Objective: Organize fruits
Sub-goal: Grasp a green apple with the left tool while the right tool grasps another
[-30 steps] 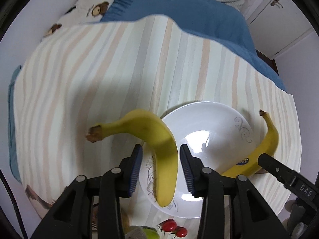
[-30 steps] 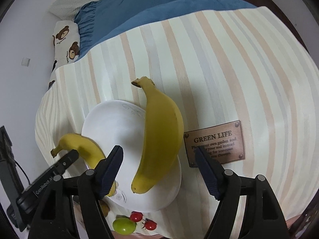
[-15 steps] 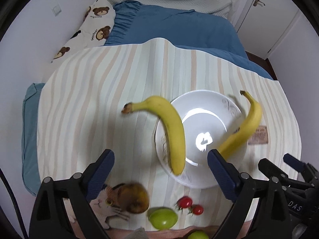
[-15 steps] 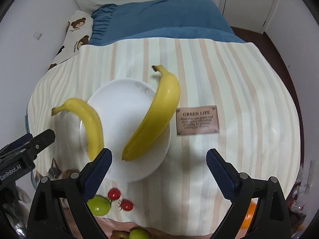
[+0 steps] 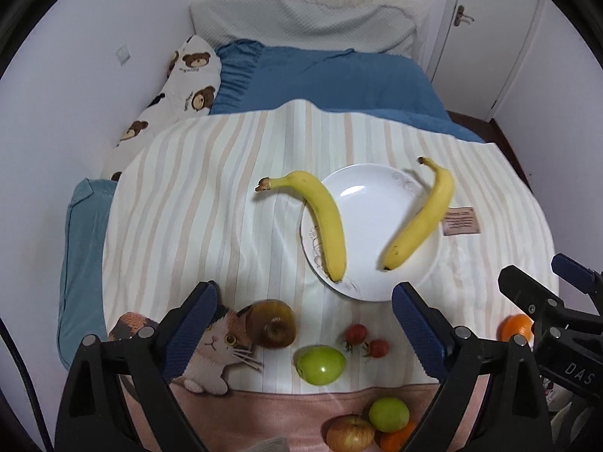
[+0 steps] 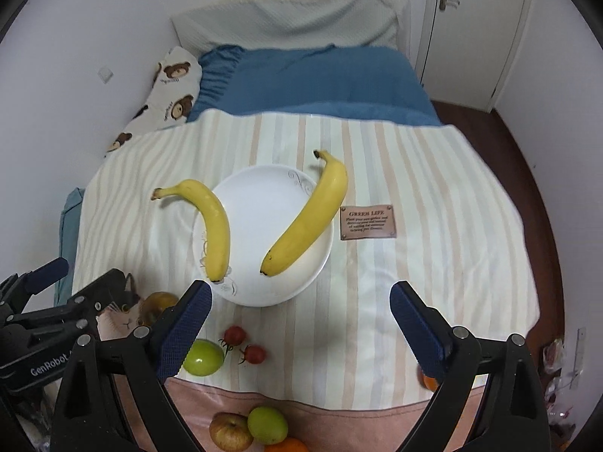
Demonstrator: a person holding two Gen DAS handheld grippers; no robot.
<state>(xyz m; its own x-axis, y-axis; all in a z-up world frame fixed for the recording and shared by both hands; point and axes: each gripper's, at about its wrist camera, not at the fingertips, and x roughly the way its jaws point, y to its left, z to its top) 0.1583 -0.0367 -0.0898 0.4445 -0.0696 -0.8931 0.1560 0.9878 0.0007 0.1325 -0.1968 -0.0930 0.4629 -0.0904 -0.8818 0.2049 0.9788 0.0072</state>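
**Two Bananas Plated, More Fruit Waiting**

Hovering above a striped cream cloth (image 5: 211,188) spread over a bed, the left gripper (image 5: 303,333) and the right gripper (image 6: 299,329) hang with jaws spread wide and nothing between them. Their jaws have just been opening, and the gap is now bare of fruit. A round white ceramic plate (image 5: 371,226) with a grey scroll pattern sits at the centre of the cloth. One curved yellow banana (image 5: 328,222) lies across its nine o'clock rim, stem overhanging the cloth; a second yellow banana (image 5: 422,214) crosses the three o'clock rim.

Loose fruit waits at six o'clock: a brown pear-like fruit (image 5: 271,324), a green apple (image 5: 320,363), two small red tomatoes (image 5: 367,341), and further back a second green apple (image 5: 388,413), a reddish apple (image 5: 348,433) and oranges (image 5: 514,327).

Both bananas overhang the rim, so a nudge from later arrivals could likely tip them off; round fruit may roll on the soft bedding.

A brown leather-look patch (image 6: 368,222) reads "GREEN LIFE". The grippers carry "GenRobot" and "DAS" lettering.
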